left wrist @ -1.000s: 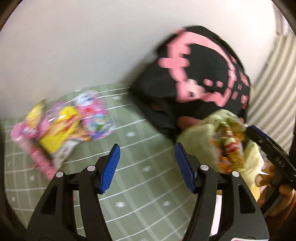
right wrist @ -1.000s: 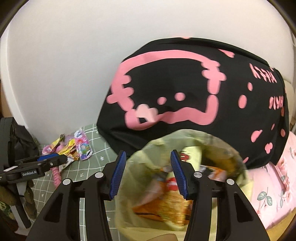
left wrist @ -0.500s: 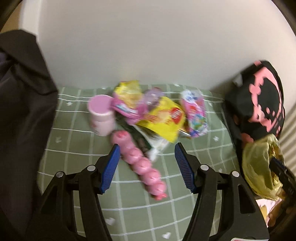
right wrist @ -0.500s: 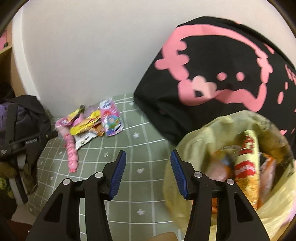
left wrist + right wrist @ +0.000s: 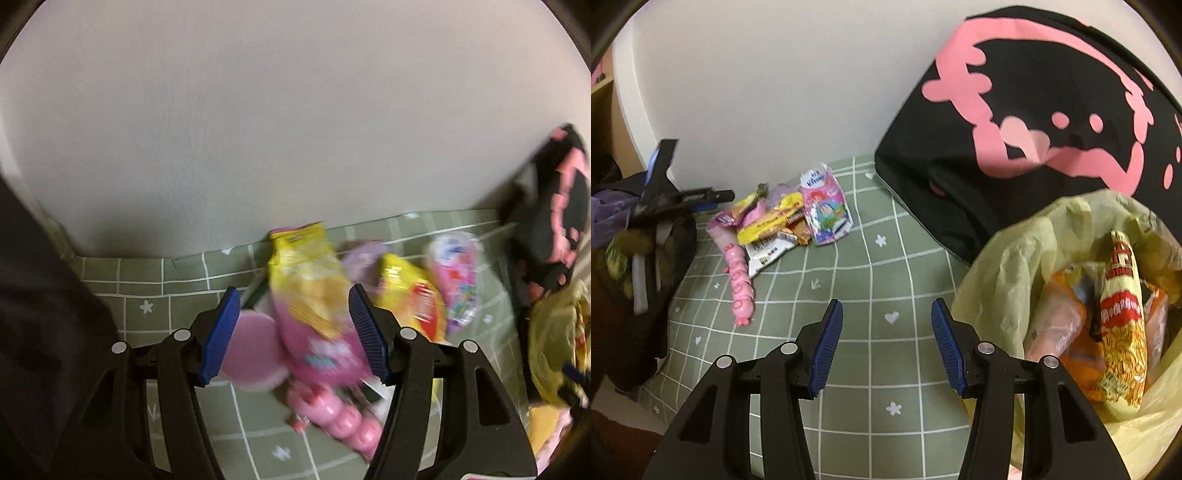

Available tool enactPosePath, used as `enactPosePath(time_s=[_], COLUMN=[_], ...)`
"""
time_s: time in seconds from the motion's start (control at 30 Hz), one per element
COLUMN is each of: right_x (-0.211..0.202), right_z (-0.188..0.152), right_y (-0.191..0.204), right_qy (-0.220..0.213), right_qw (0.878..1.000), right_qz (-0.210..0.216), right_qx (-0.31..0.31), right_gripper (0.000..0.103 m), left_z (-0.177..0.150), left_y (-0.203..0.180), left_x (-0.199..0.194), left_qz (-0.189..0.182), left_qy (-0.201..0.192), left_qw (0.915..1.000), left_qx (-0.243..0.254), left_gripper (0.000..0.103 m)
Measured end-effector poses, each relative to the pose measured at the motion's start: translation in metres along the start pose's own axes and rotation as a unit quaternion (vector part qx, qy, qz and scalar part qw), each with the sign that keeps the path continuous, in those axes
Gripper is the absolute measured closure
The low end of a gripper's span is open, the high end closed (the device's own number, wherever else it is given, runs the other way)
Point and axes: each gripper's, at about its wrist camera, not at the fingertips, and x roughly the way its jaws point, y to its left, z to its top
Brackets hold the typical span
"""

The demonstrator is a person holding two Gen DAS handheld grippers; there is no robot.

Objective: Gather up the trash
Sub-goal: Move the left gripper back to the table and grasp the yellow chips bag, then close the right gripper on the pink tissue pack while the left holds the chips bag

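So the trash is a little heap of snack wrappers (image 5: 786,225) on the green checked bedsheet (image 5: 871,280), up against the white wall (image 5: 280,110). On top is a yellow-and-pink packet (image 5: 314,306), with a pink round lid (image 5: 251,354) at its 9 o'clock, a string of pink sausage-like links (image 5: 340,413) at 6 o'clock, and a yellow wrapper (image 5: 410,295) plus a cartoon-print pouch (image 5: 458,280) at 3 o'clock. The left tool (image 5: 293,334) hangs right over the packet, jaws spread on either side, not pinching it as far as I can see. The right tool (image 5: 886,343) is released too, nothing between its jaws, well apart from the heap. At its 3 o'clock is the yellow trash bag (image 5: 1015,258) with noodle packets (image 5: 1123,317) already inside; behind that, a black-and-pink pillow (image 5: 1034,110).
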Motion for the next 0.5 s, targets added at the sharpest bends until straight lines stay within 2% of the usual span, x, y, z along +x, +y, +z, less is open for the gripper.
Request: enactPosePath(time_s=[0.07, 0.17, 0.27, 0.33, 0.4, 0.5], right_x=[0.001, 0.001, 0.004, 0.006, 0.010, 0.017], right_z=[-0.003, -0.009, -0.011, -0.009, -0.005, 0.004], right_y=[-0.005, -0.013, -0.018, -0.017, -0.013, -0.005], right_qy=[0.005, 0.012, 0.017, 0.017, 0.020, 0.018], right_qw=[1.000, 1.000, 0.999, 0.999, 1.000, 1.000], right_qz=[-0.005, -0.013, -0.020, -0.022, -0.021, -0.015], right_qx=[0.005, 0.017, 0.022, 0.016, 0.008, -0.007], right_gripper=[0.056, 0.056, 0.056, 0.056, 0.056, 0.056], left_z=[0.008, 0.013, 0.015, 0.015, 0.015, 0.011], left_y=[0.010, 0.009, 0.003, -0.005, -0.012, -0.018], left_x=[0.019, 0.027, 0.029, 0.028, 0.017, -0.012], left_qz=[-0.019, -0.023, -0.027, -0.016, -0.019, -0.047], left_qy=[0.033, 0.048, 0.051, 0.043, 0.029, 0.007], left_qw=[0.9991, 0.9984, 0.9983, 0.9989, 0.9993, 0.9989], left_qx=[-0.020, -0.018, -0.009, 0.006, 0.010, 0.000], left_gripper=[0.048, 0.061, 0.079, 0.096, 0.098, 0.098])
